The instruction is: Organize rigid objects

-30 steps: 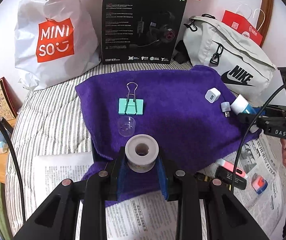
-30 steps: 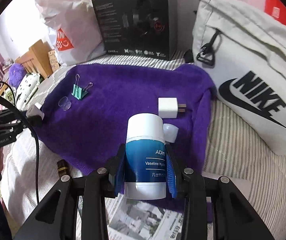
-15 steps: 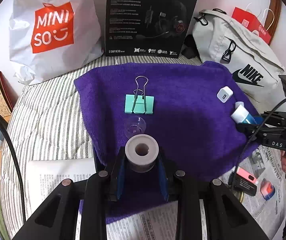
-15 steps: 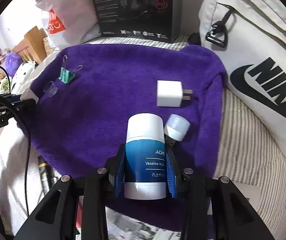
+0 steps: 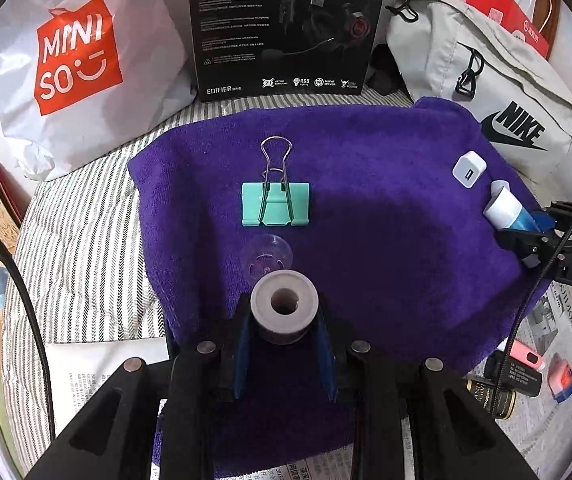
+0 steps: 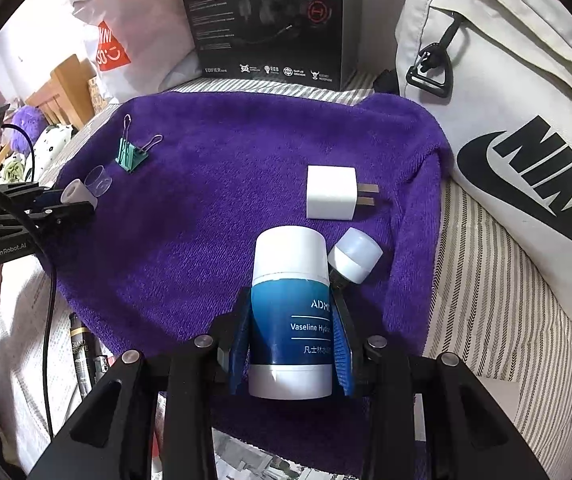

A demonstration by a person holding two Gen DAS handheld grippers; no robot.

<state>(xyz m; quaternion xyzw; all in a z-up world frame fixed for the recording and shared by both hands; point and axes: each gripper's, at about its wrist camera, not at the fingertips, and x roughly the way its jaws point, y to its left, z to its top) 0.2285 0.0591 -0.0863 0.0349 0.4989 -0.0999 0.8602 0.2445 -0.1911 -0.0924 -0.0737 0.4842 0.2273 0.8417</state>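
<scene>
My left gripper (image 5: 284, 344) is shut on a grey spool (image 5: 284, 306) and holds it over the near left part of the purple towel (image 5: 385, 220). Just ahead of it lie a clear plastic cap (image 5: 266, 257) and a green binder clip (image 5: 275, 204). My right gripper (image 6: 290, 344) is shut on a blue and white Vaseline bottle (image 6: 290, 312) over the towel's right side (image 6: 214, 208). A small white USB light (image 6: 355, 255) touches the bottle's right side. A white charger plug (image 6: 331, 193) lies just beyond.
A black headset box (image 5: 286, 28), a white Miniso bag (image 5: 74, 68) and a grey Nike bag (image 5: 485, 92) stand behind the towel. Newspaper (image 5: 557, 400) with small dark bottles (image 5: 489, 396) and pink items (image 5: 525, 356) lies at the near right. Striped bedding (image 5: 82, 248) surrounds the towel.
Both grippers have moved forward over the towel with their loads. The binder clip, clear cap, charger and USB light now sit closer in both views.
</scene>
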